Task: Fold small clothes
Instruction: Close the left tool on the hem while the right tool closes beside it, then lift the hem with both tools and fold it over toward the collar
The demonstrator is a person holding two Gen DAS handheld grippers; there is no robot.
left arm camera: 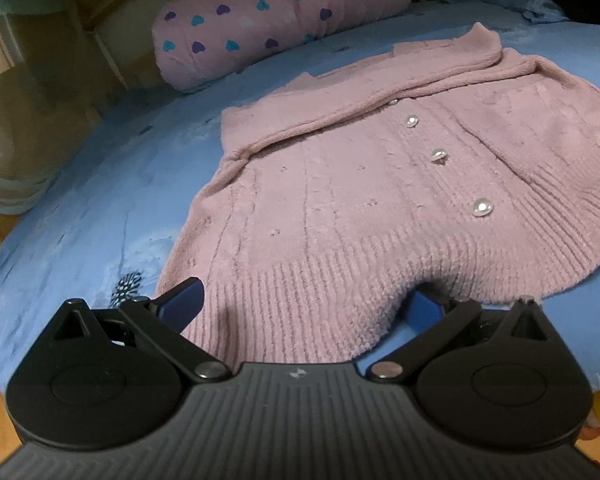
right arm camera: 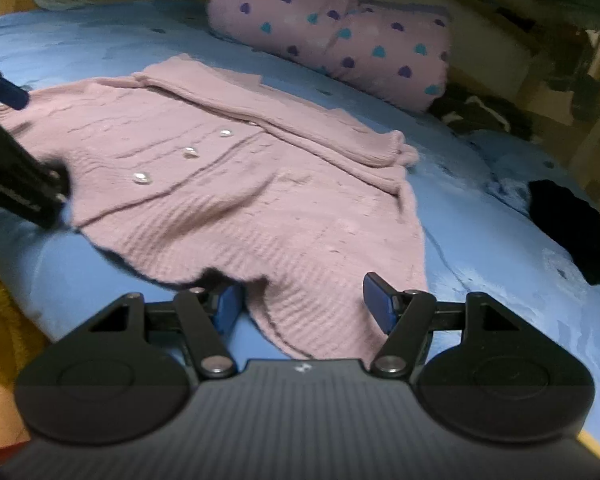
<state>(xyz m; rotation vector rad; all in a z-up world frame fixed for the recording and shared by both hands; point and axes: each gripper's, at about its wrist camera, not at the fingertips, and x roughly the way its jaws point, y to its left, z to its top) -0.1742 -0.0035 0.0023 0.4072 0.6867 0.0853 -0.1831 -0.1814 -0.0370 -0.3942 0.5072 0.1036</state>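
While both claws gape over its hem, the pink cardigan [left arm camera: 340,200] lies unheld.

Cardigan [left arm camera: 340,184] lies flat on the bed sheet [left arm camera: 80,208], hem nearest both grippers. Left gripper [left arm camera: 304,304]: hem between its fingers, buttons [left arm camera: 438,156] ahead and right of them, pillow [left arm camera: 284,16] far ahead behind the collar. Right gripper [right arm camera: 304,300]: hem corner between its fingers, pillow ahead, dark cloth [right arm camera: 572,228] on the sheet right of the fingers, left gripper at far left.
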